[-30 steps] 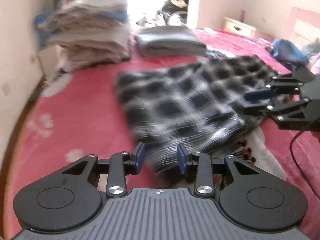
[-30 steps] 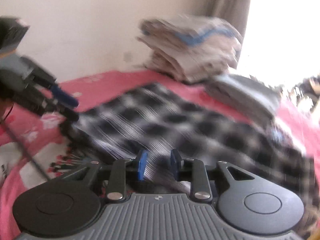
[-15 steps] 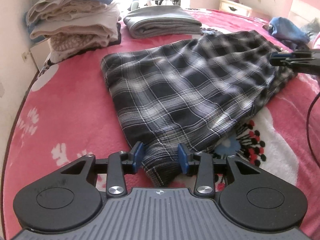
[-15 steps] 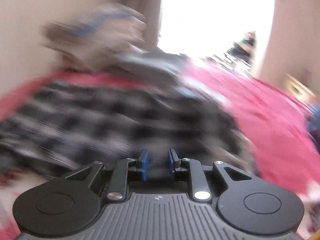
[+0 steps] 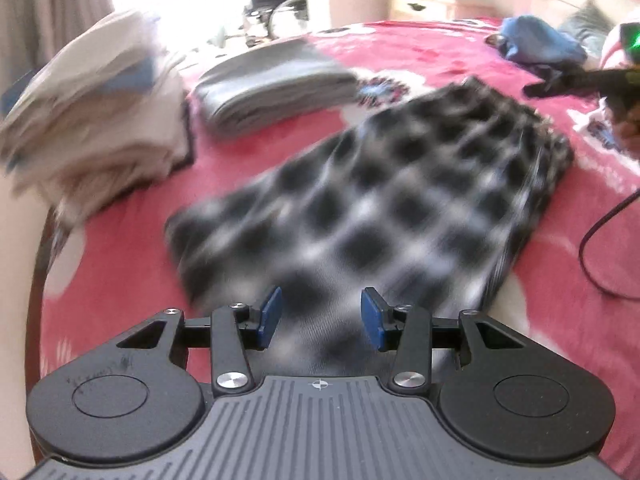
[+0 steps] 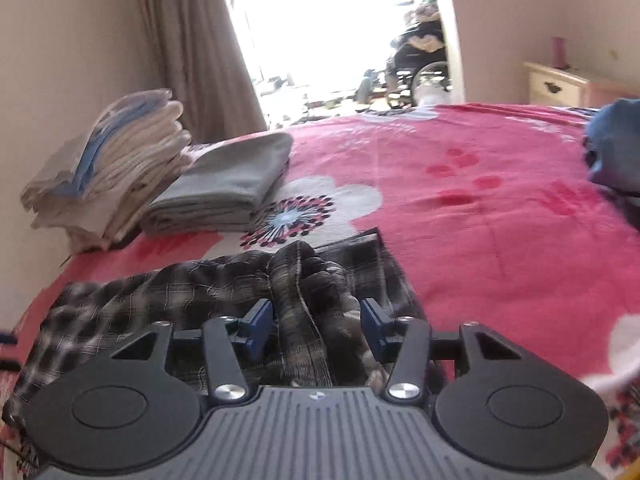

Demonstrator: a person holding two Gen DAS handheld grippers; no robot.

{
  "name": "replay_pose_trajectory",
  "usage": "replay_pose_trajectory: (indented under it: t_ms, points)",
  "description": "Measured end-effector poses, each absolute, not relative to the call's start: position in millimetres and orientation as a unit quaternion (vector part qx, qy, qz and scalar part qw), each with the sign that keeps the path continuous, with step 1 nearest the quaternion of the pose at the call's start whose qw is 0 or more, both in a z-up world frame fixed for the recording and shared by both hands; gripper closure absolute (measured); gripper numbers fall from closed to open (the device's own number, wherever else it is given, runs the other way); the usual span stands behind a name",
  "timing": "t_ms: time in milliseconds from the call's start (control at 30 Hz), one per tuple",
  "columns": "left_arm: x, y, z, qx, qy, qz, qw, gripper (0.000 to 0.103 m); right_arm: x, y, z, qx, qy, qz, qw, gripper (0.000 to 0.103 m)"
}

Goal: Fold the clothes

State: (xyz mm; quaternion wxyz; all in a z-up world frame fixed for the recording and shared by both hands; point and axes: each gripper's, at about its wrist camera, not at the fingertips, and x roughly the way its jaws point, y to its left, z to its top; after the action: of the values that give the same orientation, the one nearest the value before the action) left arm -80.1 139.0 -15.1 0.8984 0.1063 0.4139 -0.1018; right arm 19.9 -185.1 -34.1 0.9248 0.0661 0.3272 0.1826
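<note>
On the far left, a tall pile of folded pale clothes (image 5: 96, 120) is stacked on the pink flowered blanket (image 5: 120, 280), against the wall. Just beside it, a folded grey cloth (image 5: 272, 84) is laid. Near the middle, the checked shirt (image 5: 360, 216) is spread flat on the blanket, though it is blurred in the left view. The left gripper (image 5: 320, 316) is held over the shirt's near edge; its jaws are being opened, and cloth is seen between them but is not pinched. The right gripper (image 6: 316, 326) is being opened too, with a bunched fold of the shirt (image 6: 312, 280) between its blue pads, untouched. On the far right, a blue bundle (image 5: 540, 42) is seen.
</note>
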Motion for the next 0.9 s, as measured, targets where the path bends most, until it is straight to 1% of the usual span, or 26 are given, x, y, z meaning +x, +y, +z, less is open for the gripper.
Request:
replay_pose_trajectory:
  t_ms: [200, 367, 400, 433, 467, 533, 567, 633, 733, 900]
  points:
    - [-24, 86, -4, 0.156, 0.408, -0.16, 0.885, 0.059, 59, -184, -52, 0.073, 0.351, 0.237, 0.903, 0.037]
    - [-13, 63, -25, 0.146, 0.432, -0.173, 0.873, 0.059, 84, -190, -73, 0.107, 0.392, 0.276, 0.871, 0.036]
    - [-14, 61, -31, 0.145, 0.438, -0.173, 0.87, 0.059, 85, -190, -76, 0.11, 0.397, 0.281, 0.867, 0.038]
    - [-16, 59, -37, 0.146, 0.444, -0.172, 0.868, 0.059, 85, -189, -79, 0.104, 0.401, 0.28, 0.866, 0.044]
    - [-17, 57, -43, 0.146, 0.449, -0.17, 0.865, 0.059, 85, -188, -80, 0.096, 0.402, 0.278, 0.867, 0.047]
    - [-20, 57, -51, 0.145, 0.46, -0.164, 0.86, 0.059, 80, -187, -80, 0.081, 0.392, 0.273, 0.875, 0.058]
    - [-20, 57, -54, 0.143, 0.465, -0.161, 0.859, 0.059, 77, -186, -79, 0.073, 0.384, 0.268, 0.88, 0.062]
    - [-20, 57, -59, 0.138, 0.471, -0.153, 0.858, 0.059, 71, -183, -76, 0.054, 0.367, 0.261, 0.891, 0.085]
    - [-15, 55, -61, 0.13, 0.475, -0.149, 0.858, 0.059, 70, -184, -69, 0.049, 0.348, 0.257, 0.9, 0.087]
    - [-6, 47, -62, 0.131, 0.469, -0.157, 0.859, 0.059, 80, -194, -65, 0.048, 0.339, 0.25, 0.906, 0.088]
